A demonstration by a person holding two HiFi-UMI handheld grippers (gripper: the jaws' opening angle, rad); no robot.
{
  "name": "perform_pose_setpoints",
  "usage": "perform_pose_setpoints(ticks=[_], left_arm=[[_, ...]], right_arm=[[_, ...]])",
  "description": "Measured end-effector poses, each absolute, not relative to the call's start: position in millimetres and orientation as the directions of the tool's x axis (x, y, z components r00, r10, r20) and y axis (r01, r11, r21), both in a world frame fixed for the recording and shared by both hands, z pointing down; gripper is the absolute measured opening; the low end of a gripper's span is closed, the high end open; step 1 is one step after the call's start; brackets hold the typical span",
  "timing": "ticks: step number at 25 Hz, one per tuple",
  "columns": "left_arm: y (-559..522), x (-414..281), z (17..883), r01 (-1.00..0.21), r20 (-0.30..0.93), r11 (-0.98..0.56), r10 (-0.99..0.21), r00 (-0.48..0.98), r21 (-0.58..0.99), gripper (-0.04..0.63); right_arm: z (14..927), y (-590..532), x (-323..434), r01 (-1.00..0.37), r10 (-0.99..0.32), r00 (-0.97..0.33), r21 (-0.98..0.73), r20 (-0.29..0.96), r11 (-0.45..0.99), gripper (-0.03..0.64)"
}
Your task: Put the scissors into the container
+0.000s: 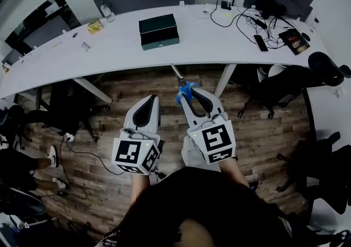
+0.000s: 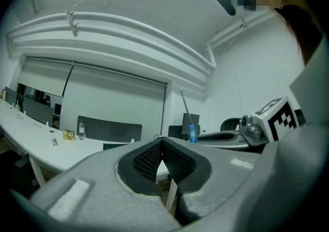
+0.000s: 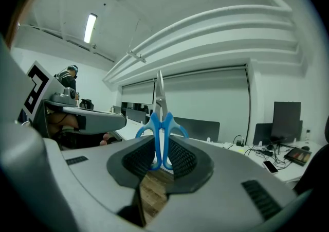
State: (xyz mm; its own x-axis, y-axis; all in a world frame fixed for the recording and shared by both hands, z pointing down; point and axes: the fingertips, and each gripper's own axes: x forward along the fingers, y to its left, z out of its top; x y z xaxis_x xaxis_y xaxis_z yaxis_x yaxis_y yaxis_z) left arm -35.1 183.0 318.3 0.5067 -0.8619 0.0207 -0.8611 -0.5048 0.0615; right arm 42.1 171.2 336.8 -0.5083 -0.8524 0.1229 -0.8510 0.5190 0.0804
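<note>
Right claw (image 3: 162, 146) clamps blue-handled steel scissors (image 3: 160, 123) by the handles, blades up, above wooden floor (image 1: 104, 147), short of the curved white worktop (image 1: 214, 43) carrying a dark green rectangular container (image 1: 159, 31); black cables (image 1: 247, 21) lie well right. Left claw (image 2: 162, 148) is closed, empty.

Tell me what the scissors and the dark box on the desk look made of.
The scissors: the blue handles look like smooth moulded plastic; the blades are bright, shiny metal, likely steel. The box: dark green, matte, sharp-edged and rigid; it could be card or plastic, and the view does not settle which.

Right gripper (image 3: 160, 160) clamping blue-handled scissors (image 3: 161, 134), blades upright
</note>
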Motion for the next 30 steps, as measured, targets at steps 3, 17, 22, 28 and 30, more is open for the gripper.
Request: perform_pose_setpoints(ticks=[3,17,22,28,30], left_arm=[[158,-38,317,-0.863,0.027,-0.501,-0.863,0.504,0.064,0.011],[48,-23,317,-0.869,0.057,-0.489,-0.868,0.493,0.071,0.011],[26,-20,322,-0.887,0.075,-0.455,-0.885,0.46,0.08,0.011],[18,-26,330,-0.909,0.1,-0.409,-0.904,0.415,0.079,0.011],[15,-29,328,-0.915,0.095,-0.396,-0.911,0.401,0.074,0.011]], right_arm=[[334,147,41,-0.851,-0.852,-0.508,0.08,0.124,0.519,0.086],[331,39,50,-0.834,-0.832,-0.534,0.07,0.148,0.548,0.086],[333,9,54,-0.818,-0.816,-0.557,0.066,0.154,0.571,0.086],[341,-7,57,-0.805,-0.803,-0.575,0.065,0.154,0.589,0.086],[342,-11,56,-0.804,-0.802,-0.577,0.064,0.154,0.591,0.086]])
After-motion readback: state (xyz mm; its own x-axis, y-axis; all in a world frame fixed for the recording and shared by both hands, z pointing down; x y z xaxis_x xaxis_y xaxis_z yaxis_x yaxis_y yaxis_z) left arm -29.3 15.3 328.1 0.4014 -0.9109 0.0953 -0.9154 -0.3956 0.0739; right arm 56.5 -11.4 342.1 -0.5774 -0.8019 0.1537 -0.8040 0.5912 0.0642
